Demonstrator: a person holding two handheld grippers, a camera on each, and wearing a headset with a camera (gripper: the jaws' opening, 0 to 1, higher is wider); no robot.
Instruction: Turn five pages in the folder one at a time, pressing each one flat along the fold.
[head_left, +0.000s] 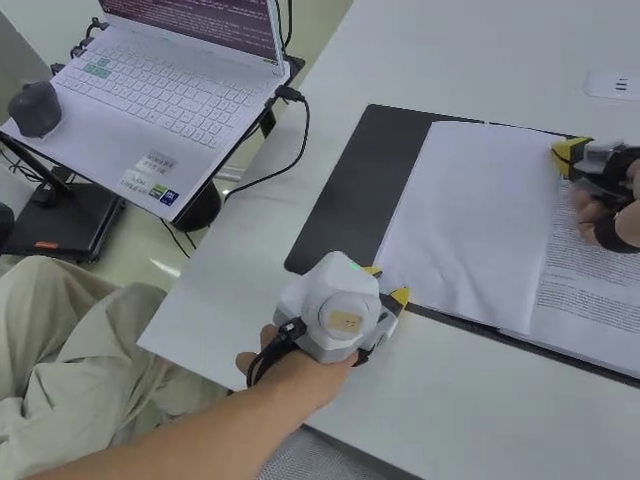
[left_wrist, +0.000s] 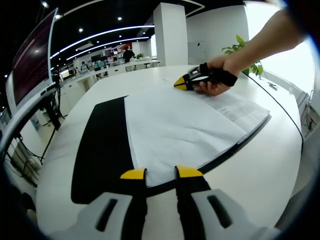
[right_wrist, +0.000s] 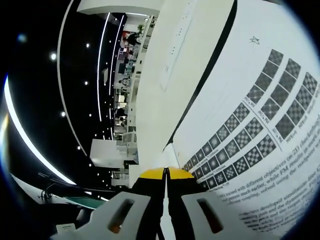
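Left gripper (head_left: 386, 283) fronts folder (head_left: 350, 200) spread open crosswise

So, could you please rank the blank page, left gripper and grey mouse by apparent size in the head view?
1. blank page
2. left gripper, though nearest the camera, so inflated
3. grey mouse
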